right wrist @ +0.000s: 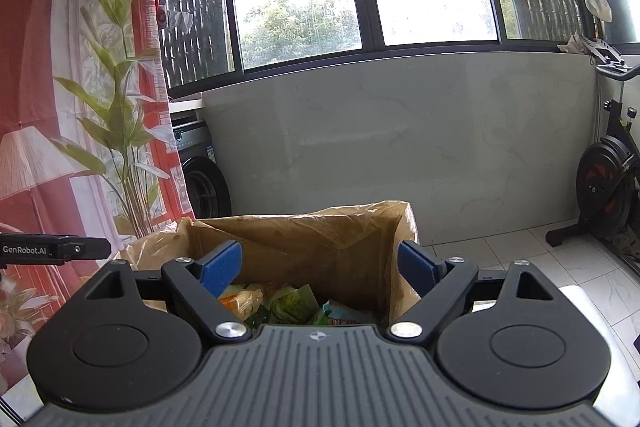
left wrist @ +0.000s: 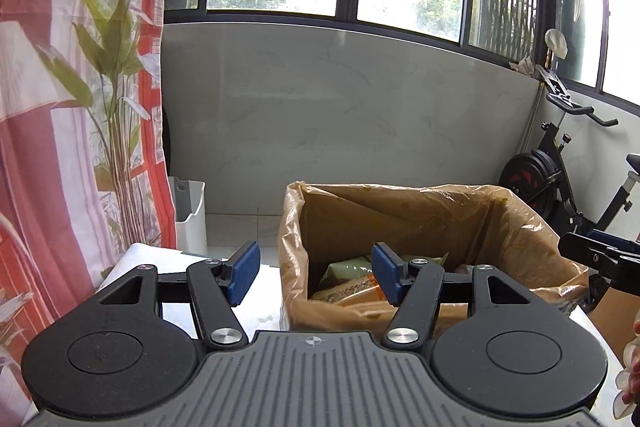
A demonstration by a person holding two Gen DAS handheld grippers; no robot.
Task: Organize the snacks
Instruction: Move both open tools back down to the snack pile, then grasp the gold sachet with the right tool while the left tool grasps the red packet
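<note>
Where the printed curtain (left wrist: 60,107) hangs at the far left of both views, a white bin (left wrist: 191,215) stands on the tiled floor just beside it in the left wrist view, and a washing machine (right wrist: 202,171) shows behind its edge in the right wrist view. Next comes the left tool (left wrist: 316,273), released, its blue pads (left wrist: 242,273) spread apart with nothing between them; it hangs over the near left corner of the box (left wrist: 520,227), one pad above the white tabletop (left wrist: 176,311) and the other above the box's opening. That box is lined with a brownish plastic bag (left wrist: 292,227) folded over its rim, and the snacks (left wrist: 348,281) lie at its bottom: green, orange and tan packets piled loosely together. From the right wrist view the same snacks (right wrist: 280,301) show between the fingers of the right tool (right wrist: 320,267), which is also released, its pads (right wrist: 222,265) wide apart and empty above the opening. Each tool's tip shows at the edge of the other's view. Further right, an exercise bike (left wrist: 560,179) stands on the floor against the grey wall, below the windows.
</note>
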